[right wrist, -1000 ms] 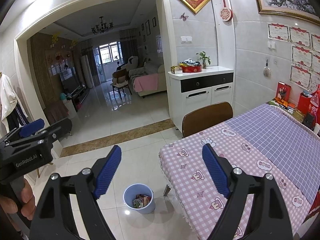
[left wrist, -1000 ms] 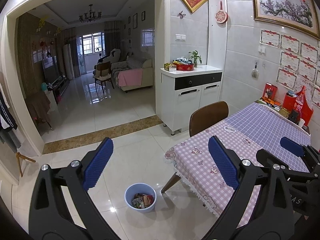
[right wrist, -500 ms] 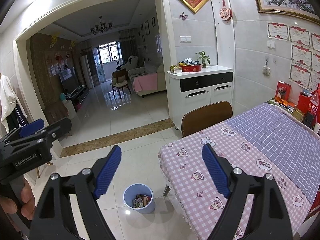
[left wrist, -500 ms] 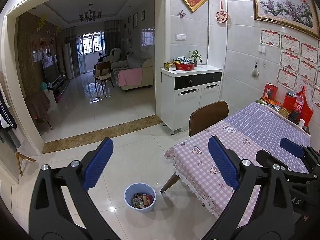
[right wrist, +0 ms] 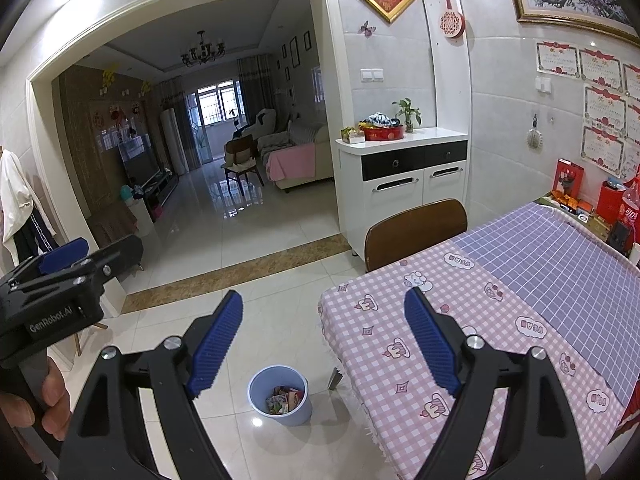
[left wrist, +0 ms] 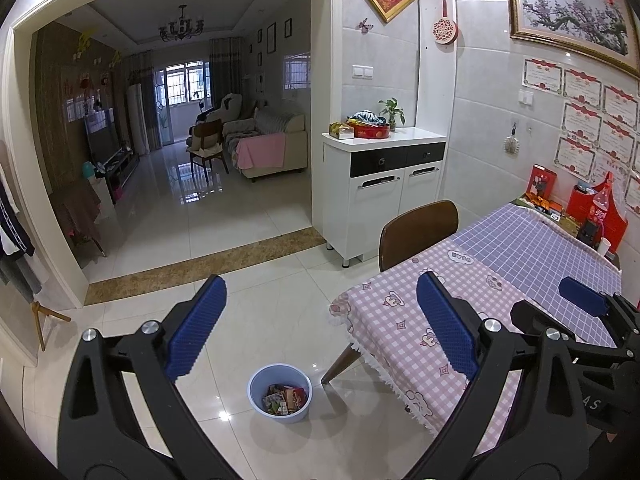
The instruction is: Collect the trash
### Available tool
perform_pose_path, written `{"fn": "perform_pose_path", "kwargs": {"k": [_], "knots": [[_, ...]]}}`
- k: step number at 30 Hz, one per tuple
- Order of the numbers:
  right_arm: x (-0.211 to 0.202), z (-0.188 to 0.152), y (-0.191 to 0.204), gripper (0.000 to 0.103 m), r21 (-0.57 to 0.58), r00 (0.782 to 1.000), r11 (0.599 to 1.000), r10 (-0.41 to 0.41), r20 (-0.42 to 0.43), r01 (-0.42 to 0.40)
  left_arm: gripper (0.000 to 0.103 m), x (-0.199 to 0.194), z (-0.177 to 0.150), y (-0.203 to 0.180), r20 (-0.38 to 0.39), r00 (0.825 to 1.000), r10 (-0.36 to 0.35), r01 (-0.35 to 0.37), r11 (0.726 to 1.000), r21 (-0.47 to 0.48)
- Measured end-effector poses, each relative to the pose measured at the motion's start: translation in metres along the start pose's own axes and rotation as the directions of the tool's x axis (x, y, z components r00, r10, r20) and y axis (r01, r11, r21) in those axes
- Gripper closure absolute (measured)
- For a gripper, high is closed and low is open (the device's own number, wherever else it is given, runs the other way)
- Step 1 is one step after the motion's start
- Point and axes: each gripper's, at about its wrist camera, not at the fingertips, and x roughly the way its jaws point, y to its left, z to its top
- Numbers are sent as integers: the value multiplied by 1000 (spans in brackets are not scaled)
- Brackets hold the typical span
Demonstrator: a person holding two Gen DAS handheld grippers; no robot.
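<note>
A glossy white tiled floor was seen running from the dining area through a wide archway into a living room. On the right, a long desk was covered by a pink checked cloth with cartoon prints at its near end and a purple grid cloth farther back. A white sideboard with a black drawer band was placed against the tiled wall beyond it, and a brown curved-back wooden chair was tucked against the desk's far edge.

The left claw was held wide apart above the floor, with nothing between its blue ribbed pads. The right claw was likewise spread wide and empty, just beside the desk's near corner. In the right wrist view, the left claw's black body was seen at the left edge, gripped by a person's hand.

A small round pale-blue plastic bin was set on the floor near the desk's corner leg. Colourful crumpled wrappers were lying inside it, below the rim.
</note>
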Motion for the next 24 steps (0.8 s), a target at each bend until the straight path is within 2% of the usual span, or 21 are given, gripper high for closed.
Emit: {"fn": "perform_pose_path", "kwargs": {"k": [24], "knots": [[3,1,2,22,4,1000,1000,-3,-2,3,9,2,-4,2,-9,1000,1,-1,1000,2]]}}
